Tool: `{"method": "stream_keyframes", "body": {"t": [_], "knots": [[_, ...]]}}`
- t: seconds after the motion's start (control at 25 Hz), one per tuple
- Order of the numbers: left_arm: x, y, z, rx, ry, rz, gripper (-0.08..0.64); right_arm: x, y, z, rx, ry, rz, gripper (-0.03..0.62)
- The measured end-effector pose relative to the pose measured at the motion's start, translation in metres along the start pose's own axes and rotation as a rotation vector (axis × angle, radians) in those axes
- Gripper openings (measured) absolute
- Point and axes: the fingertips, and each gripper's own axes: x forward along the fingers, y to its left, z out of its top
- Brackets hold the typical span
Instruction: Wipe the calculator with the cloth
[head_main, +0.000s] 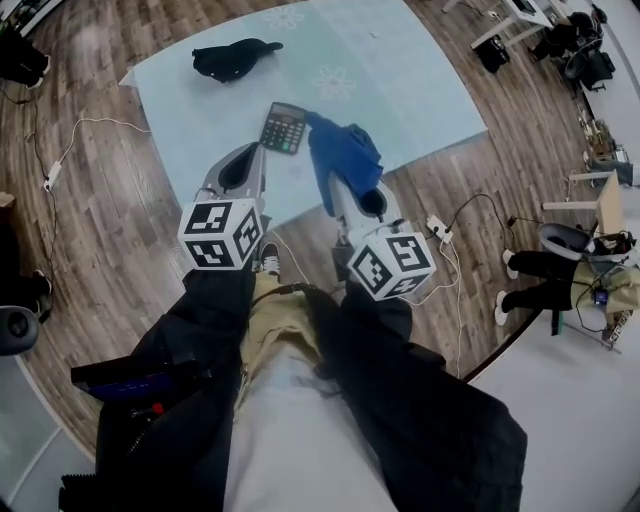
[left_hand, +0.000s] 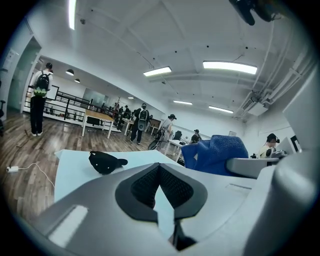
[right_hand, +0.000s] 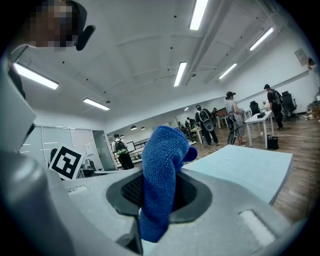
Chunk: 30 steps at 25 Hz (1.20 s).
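Bench (head_main: 420, 100): pale blue top, wood floor (head_main: 100, 200) around it.

Calculator (head_main: 284, 127): lies flat, keys up, near the middle of the bench's front edge, set at a slight angle to it.

Right tongs (head_main: 340, 195): clamped on the blue cloth (head_main: 345, 155). In the right gripper view the cloth (right_hand: 161, 170) stands up between the pads and hangs out below them. In the head view it drapes over the jaws and reaches to just beside the calculator's right far corner; cannot tell whether they touch.

Left tongs (head_main: 258, 155): pads drawn together at the tips, nothing between them. The tips are over the front edge of the bench, just beside the calculator's near left side, not on it.

Black cap-like item (head_main: 232, 58): toward the far left corner of the bench, well apart from the calculator.

Marker cubes (head_main: 220, 233) and (head_main: 392, 263): both sit over the floor, short of the bench.
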Motion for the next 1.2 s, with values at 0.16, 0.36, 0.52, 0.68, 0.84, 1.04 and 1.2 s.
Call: {"method": "stream_keyframes", "body": {"t": [0.16, 0.36, 0.52, 0.68, 0.84, 1.04, 1.2], "knots": [[0.002, 0.008, -0.005, -0.014, 0.014, -0.001, -0.005, 0.006, -0.002, -0.006, 0.011, 0.019, -0.008, 0.094], [0.012, 0.022, -0.010, -0.028, 0.026, 0.017, -0.005, 0.019, -0.005, -0.011, 0.020, 0.036, -0.002, 0.094], [0.026, 0.024, -0.021, -0.035, 0.054, 0.025, -0.005, 0.027, -0.020, -0.021, 0.047, 0.063, -0.008, 0.094], [0.050, 0.025, -0.016, -0.024, 0.057, 0.049, -0.005, 0.046, -0.043, -0.017, 0.065, 0.069, 0.012, 0.094], [0.075, 0.024, 0.001, -0.005, 0.038, 0.078, -0.005, 0.065, -0.065, 0.003, 0.062, 0.043, 0.049, 0.094], [0.107, 0.020, 0.008, 0.007, 0.045, 0.109, -0.005, 0.085, -0.092, 0.014, 0.082, 0.045, 0.088, 0.094], [0.118, 0.023, -0.002, 0.017, 0.072, 0.134, -0.005, 0.099, -0.108, 0.007, 0.103, 0.062, 0.108, 0.094]]}}
